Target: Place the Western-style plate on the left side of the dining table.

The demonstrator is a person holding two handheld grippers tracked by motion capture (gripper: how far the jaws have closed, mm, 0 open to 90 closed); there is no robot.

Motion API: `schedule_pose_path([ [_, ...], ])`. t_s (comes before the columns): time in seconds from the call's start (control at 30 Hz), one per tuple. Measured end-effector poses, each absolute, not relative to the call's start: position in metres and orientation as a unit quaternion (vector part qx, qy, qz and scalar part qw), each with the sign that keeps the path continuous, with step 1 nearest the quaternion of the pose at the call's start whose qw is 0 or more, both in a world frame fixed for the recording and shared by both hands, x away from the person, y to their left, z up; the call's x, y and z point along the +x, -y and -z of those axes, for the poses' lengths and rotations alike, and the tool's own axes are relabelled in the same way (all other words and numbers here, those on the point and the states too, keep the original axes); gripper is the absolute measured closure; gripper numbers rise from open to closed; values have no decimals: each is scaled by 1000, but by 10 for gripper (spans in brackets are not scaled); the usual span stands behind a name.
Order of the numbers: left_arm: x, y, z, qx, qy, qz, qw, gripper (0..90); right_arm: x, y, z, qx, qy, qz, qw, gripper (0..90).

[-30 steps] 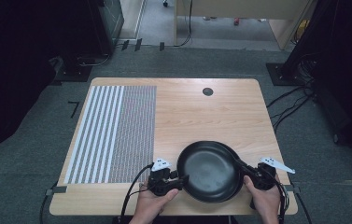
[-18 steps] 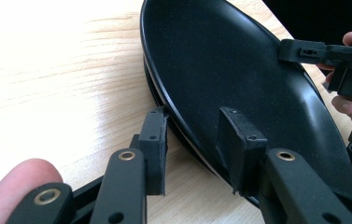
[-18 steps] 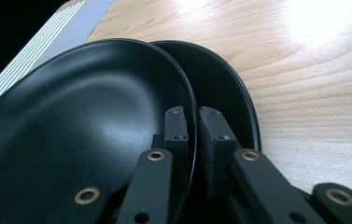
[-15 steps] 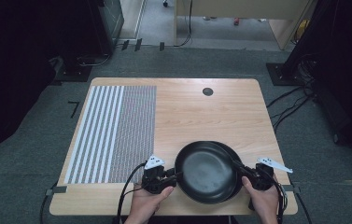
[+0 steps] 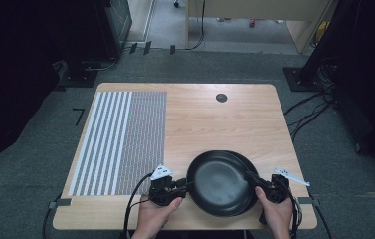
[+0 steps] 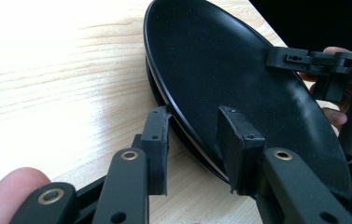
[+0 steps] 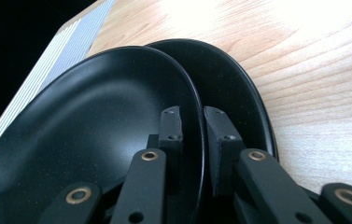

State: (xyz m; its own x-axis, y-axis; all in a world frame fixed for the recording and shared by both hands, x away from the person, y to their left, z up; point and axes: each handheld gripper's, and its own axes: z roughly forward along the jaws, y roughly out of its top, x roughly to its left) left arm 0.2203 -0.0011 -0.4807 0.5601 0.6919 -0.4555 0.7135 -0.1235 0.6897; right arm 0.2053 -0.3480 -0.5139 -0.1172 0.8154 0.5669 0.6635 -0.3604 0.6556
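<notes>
Two black plates sit stacked near the front edge of the tabletop [image 5: 200, 119], right of centre, with the top plate [image 5: 218, 182] shifted a little to the left so that a crescent of the bottom plate [image 5: 250, 169] shows beyond it on the right.

The left hand-held gripper [image 5: 181, 188] comes in from the left and straddles the rim of the top plate. In the left gripper view its jaws have just been closing: one pad lies on the inside of the top plate [image 6: 239, 84], the other stands outside the rim, and a narrow gap seems to remain on the outer side, though the angle makes that hard to judge. The bottom plate [image 6: 164, 105] shows as a dark edge beneath.

The right hand-held gripper [image 5: 255, 181] reaches in from the right. In the right gripper view its jaws, which have just been opening a little, stand on either side of the rim of the top plate [image 7: 99, 121], close against it, with the bottom plate [image 7: 229, 88] behind.

A striped mat [image 5: 123, 142] covers the left part of the tabletop, and a small dark disc [image 5: 221, 97] sits near the far edge. A person's hands hold both hand-held grippers at the near edge.
</notes>
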Motion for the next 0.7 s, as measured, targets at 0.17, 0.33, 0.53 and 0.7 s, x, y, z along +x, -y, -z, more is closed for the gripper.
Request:
schedule_pose_path([
  [0.17,221,0,480,745,-475,21,468,667,206,346,515,667,-552,-496,72,776],
  [0.33,220,0,479,742,-485,24,462,685,203,349,515,681,-528,-504,53,804],
  [0.53,220,-1,478,742,-491,23,456,716,197,350,506,679,-500,-535,49,837],
  [0.7,219,-1,477,740,-494,29,455,729,195,351,505,686,-478,-548,31,843],
])
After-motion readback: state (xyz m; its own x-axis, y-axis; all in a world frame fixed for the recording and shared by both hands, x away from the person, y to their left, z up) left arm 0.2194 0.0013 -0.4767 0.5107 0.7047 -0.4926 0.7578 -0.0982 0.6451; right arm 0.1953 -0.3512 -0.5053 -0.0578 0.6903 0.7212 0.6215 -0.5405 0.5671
